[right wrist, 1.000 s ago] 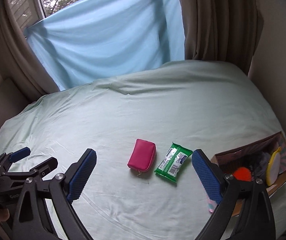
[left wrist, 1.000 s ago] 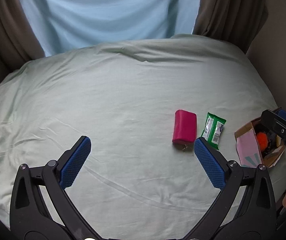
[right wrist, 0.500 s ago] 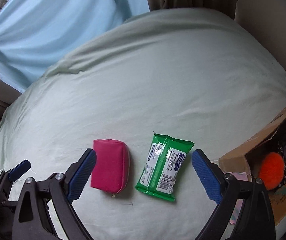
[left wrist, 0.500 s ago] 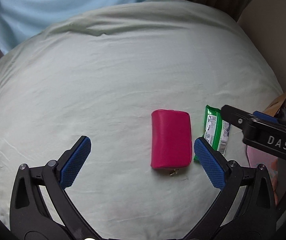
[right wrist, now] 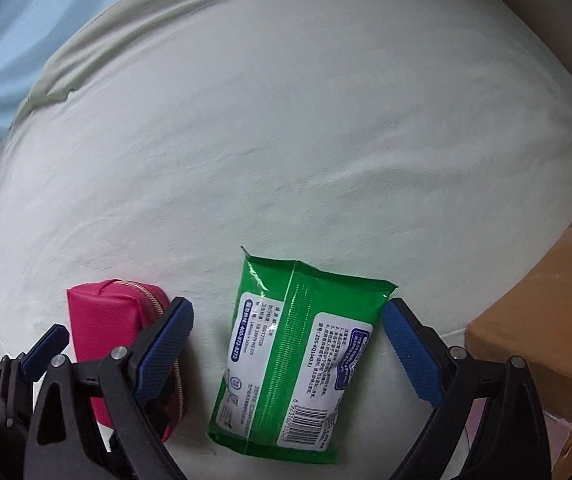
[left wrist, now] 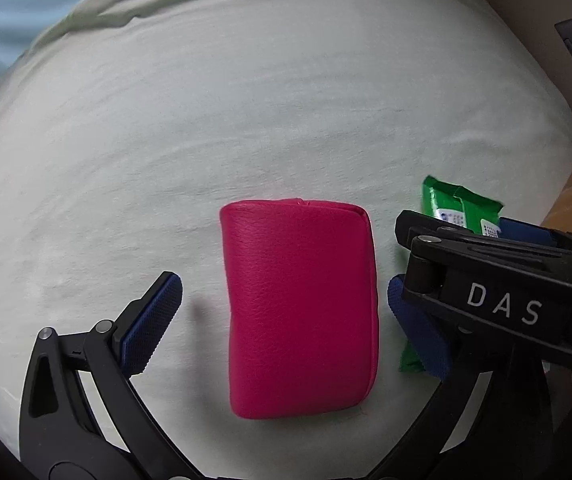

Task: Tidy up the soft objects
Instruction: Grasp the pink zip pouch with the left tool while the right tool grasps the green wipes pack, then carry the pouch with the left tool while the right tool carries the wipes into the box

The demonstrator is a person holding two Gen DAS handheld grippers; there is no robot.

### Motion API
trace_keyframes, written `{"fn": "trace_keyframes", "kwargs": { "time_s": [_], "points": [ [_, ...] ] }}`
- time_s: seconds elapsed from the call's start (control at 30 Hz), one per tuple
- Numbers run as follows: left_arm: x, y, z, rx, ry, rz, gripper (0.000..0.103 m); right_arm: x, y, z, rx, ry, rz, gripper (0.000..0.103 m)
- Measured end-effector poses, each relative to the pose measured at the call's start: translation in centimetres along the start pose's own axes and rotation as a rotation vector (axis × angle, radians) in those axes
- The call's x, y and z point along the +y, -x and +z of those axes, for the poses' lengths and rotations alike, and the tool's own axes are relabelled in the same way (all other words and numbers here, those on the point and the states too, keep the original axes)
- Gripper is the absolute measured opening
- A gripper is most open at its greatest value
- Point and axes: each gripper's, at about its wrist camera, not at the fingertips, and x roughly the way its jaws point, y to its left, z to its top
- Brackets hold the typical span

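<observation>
A pink zip pouch (left wrist: pixel 299 304) lies flat on the pale green sheet. My left gripper (left wrist: pixel 286 328) is open, its blue pads on either side of the pouch, apart from it. A green wipes pack (right wrist: pixel 289 364) lies just right of the pouch (right wrist: pixel 106 320). My right gripper (right wrist: pixel 287 348) is open and straddles the pack without touching it. In the left wrist view the right gripper's black body (left wrist: pixel 497 300) covers most of the pack (left wrist: pixel 457 204). The left gripper also shows at the lower left of the right wrist view (right wrist: pixel 46 348).
A brown cardboard box (right wrist: pixel 541 312) stands at the right edge of the bed, close to my right gripper's right finger. The pale green sheet (right wrist: pixel 286 140) stretches away ahead. A light blue curtain (right wrist: pixel 26 40) hangs behind the bed at the upper left.
Both grippers have come down and forward toward the bed. The pouch now sits between the left pads and the wipes pack between the right pads. Both stay open.
</observation>
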Motion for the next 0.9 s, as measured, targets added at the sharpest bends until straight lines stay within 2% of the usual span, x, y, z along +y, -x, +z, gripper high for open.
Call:
{"fn": "trace_keyframes", "kwargs": {
  "time_s": [0.03, 0.07, 0.13, 0.2, 0.3, 0.33, 0.53, 0.73, 0.9],
  "points": [
    [-0.2, -0.4, 0.0, 0.006, -0.003, 0.002, 0.099, -0.3, -0.4, -0.1, 0.014, -0.013, -0.003, 0.08],
    [-0.3, -0.8, -0.1, 0.012, -0.007, 0.004, 0.097, -0.4, -0.7, -0.2, 0.024, -0.024, -0.006, 0.078],
    [-0.6, -1.3, -0.1, 0.024, -0.014, 0.016, 0.084, -0.7, -0.8, -0.6, 0.013, -0.034, -0.013, 0.076],
    [-0.8, -1.3, -0.2, 0.013, -0.03, 0.027, 0.081, -0.5, -0.6, -0.9, 0.002, -0.02, -0.033, 0.071],
    [-1.2, -1.1, 0.0, -0.001, -0.051, 0.026, 0.07, -0.3, -0.2, -1.7, -0.025, -0.002, -0.042, 0.062],
    [-1.3, -1.1, 0.0, 0.0, -0.051, 0.026, 0.067, -0.4, 0.0, -2.0, -0.029, 0.001, -0.041, 0.056],
    [-1.4, 0.1, -0.1, -0.018, -0.044, 0.011, 0.053, -0.6, 0.6, -3.1, -0.039, 0.012, 0.005, 0.046],
    [-0.3, 2.4, -1.2, -0.02, 0.008, 0.01, 0.05, -0.7, 3.5, -3.9, -0.072, 0.039, 0.032, 0.043],
    [1.2, 7.1, -2.2, -0.06, 0.039, 0.032, 0.049, -0.8, 7.7, -4.8, -0.122, 0.071, 0.064, 0.043]
  ]
}}
